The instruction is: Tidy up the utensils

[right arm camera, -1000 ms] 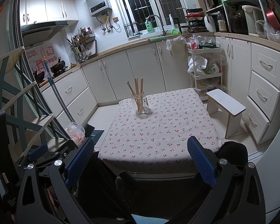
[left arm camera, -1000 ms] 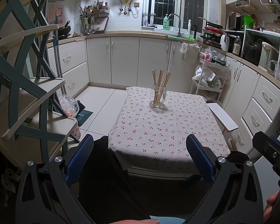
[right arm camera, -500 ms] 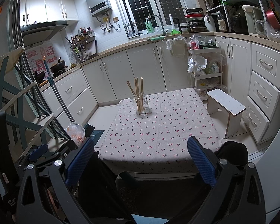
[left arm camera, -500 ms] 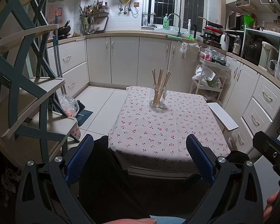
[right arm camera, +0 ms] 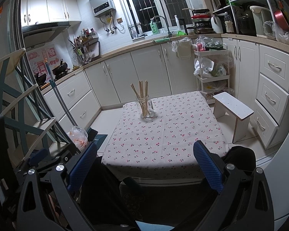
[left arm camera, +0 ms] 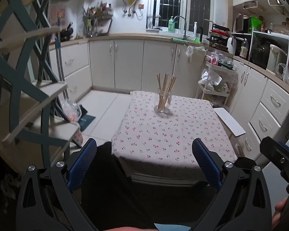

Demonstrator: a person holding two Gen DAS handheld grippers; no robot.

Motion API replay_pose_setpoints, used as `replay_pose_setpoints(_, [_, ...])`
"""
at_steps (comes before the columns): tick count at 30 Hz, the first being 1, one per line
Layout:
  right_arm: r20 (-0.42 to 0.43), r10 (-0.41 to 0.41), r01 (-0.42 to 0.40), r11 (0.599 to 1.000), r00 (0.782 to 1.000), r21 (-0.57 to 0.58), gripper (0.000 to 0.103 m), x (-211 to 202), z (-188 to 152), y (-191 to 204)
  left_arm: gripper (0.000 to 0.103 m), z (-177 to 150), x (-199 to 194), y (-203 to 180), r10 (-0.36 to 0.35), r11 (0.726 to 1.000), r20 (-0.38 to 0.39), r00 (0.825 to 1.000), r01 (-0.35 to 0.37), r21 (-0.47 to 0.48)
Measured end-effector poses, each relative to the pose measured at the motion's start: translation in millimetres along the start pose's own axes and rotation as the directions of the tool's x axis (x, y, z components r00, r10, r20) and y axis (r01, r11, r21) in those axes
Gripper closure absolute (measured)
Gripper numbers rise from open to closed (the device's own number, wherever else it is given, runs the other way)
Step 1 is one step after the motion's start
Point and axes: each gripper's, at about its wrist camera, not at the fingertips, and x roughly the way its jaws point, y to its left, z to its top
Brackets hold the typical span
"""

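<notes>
Nothing shifted over the past second: left claw (left arm camera: 144,160) and right claw (right arm camera: 144,160) still wide open, empty; chopsticks (right arm camera: 142,96) already gathered in jar (right arm camera: 146,108) on worktop (right arm camera: 163,134).

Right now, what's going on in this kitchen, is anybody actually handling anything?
Not yet. A person holds two grippers short of the cloth-covered table, and both the left gripper and the right gripper are open and empty. The only utensils on the table are chopsticks, standing upright in a glass jar near its far side, untouched.
</notes>
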Motion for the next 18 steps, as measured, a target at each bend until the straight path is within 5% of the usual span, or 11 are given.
replay_pose_setpoints(18, [-0.001,0.001,-0.001,1.0,1.0,0.0,0.007,-0.3,0.7,-1.1,0.008,2.2,4.1,5.2,-0.003,1.0,-0.014,1.0,0.003,0.004])
